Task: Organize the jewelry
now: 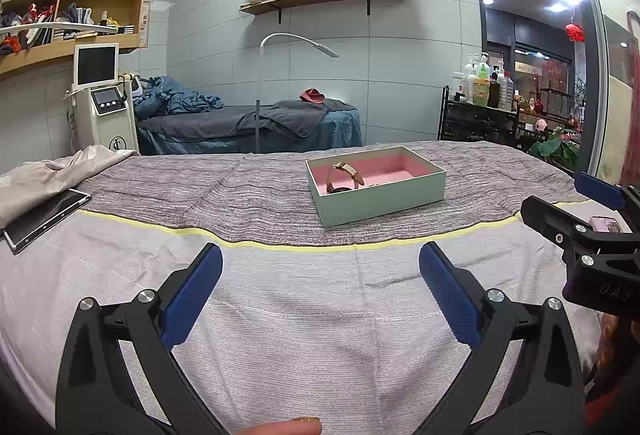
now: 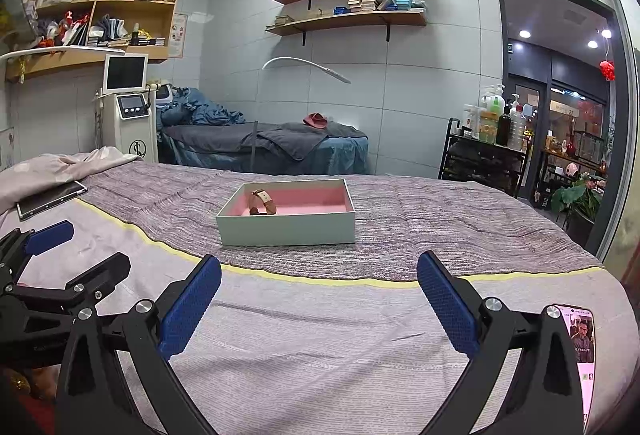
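A pale green box (image 1: 380, 201) (image 2: 286, 225) with a pink lining sits on the grey striped blanket of the bed. Inside it lies a watch (image 1: 347, 177) (image 2: 262, 202) with a brown and cream strap, near the box's left end. My left gripper (image 1: 320, 291) hovers open over the pale sheet, well short of the box, nothing between its blue pads. My right gripper (image 2: 319, 295) is also open and empty, at a like distance. In the left wrist view the right gripper (image 1: 592, 211) shows at the right edge; the left gripper (image 2: 60, 255) shows at the right wrist view's left edge.
A tablet (image 1: 44, 215) (image 2: 50, 199) lies at the bed's left beside a rumpled beige cover. A phone (image 2: 580, 347) with a lit screen lies at the right. Beyond the bed stand a treatment couch (image 1: 248, 127), a machine (image 1: 102, 103) and a bottle rack (image 1: 480, 115).
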A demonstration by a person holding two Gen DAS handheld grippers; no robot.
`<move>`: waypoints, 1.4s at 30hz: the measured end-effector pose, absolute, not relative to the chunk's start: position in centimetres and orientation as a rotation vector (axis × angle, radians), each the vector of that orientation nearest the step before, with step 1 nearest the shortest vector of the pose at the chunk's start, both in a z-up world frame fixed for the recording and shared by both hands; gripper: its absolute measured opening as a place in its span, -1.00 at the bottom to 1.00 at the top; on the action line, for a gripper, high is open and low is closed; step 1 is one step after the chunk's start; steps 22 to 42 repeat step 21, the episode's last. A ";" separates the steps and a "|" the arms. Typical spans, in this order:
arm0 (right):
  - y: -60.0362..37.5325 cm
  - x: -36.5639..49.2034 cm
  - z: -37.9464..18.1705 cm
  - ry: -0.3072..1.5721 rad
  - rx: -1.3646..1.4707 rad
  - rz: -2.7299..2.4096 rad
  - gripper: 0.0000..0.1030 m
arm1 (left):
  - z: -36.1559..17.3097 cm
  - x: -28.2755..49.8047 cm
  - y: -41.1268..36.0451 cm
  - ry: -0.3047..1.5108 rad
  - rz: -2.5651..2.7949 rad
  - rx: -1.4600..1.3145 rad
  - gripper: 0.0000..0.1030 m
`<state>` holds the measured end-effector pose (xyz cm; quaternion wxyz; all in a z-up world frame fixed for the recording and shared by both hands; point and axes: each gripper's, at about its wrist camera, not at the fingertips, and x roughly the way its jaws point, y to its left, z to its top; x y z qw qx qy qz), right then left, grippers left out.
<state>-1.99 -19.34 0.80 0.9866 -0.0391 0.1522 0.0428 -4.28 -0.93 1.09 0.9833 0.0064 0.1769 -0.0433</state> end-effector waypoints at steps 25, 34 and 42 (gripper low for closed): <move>-19.3 -2.0 0.8 0.309 -0.078 0.087 0.87 | 1.0 -4.2 -1.1 0.367 -0.093 0.020 0.89; -19.3 -2.0 0.8 0.309 -0.078 0.087 0.87 | 1.0 -4.2 -1.1 0.367 -0.093 0.020 0.89; -19.3 -2.0 0.8 0.309 -0.078 0.087 0.87 | 1.0 -4.2 -1.1 0.367 -0.093 0.020 0.89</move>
